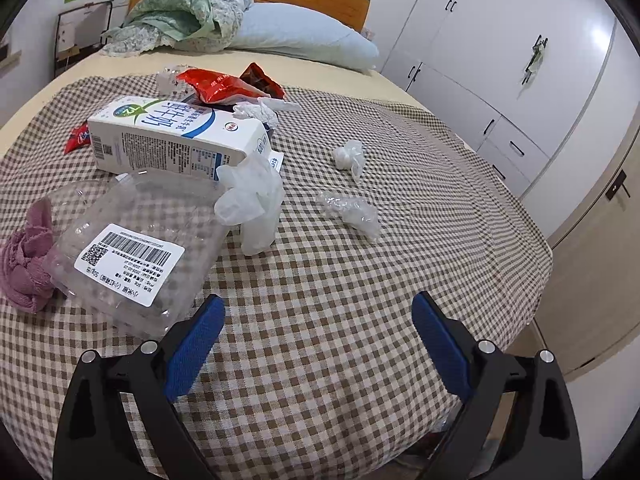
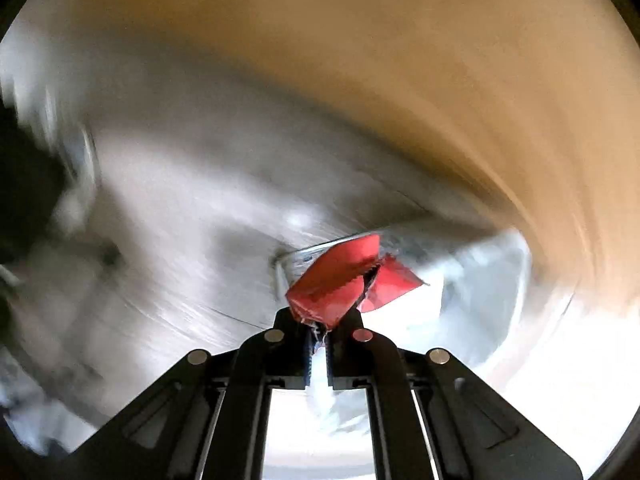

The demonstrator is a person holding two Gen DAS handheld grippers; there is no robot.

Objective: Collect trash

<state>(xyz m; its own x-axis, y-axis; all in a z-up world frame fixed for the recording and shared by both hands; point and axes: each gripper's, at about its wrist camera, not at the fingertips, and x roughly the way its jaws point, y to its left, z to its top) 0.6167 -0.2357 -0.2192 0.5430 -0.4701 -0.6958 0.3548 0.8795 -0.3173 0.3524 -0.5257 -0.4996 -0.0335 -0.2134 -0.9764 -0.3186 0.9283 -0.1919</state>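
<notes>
The right gripper (image 2: pixel 319 334) has its jaws pressed together on a red wrapper (image 2: pixel 340 284), pinching one crumpled corner while the rest fans out just above centre in the right wrist view. Everything behind it is smeared with blur, so where it hangs I can't tell. That wrapper looks feather-light and crinkly, likely slick foil, so an edge pinch like this seems enough, though it could slip if it's swung hard.

Over in the left wrist view, the left gripper (image 1: pixel 318 340) sits spread wide at the bottom of the frame, holding nothing, above the checked cloth (image 1: pixel 400 280). Plenty still waits: a milk carton (image 1: pixel 176 136) lying on its side at upper left, stiff and probably empty, best taken across its narrow faces. A clear plastic tray (image 1: pixel 136 240) at left, springy and slippery; grab a rim. A limp white glove (image 1: pixel 254 204) at centre, and two scrunched bits of film (image 1: pixel 352 208) to its right, soft enough to pinch anywhere.
</notes>
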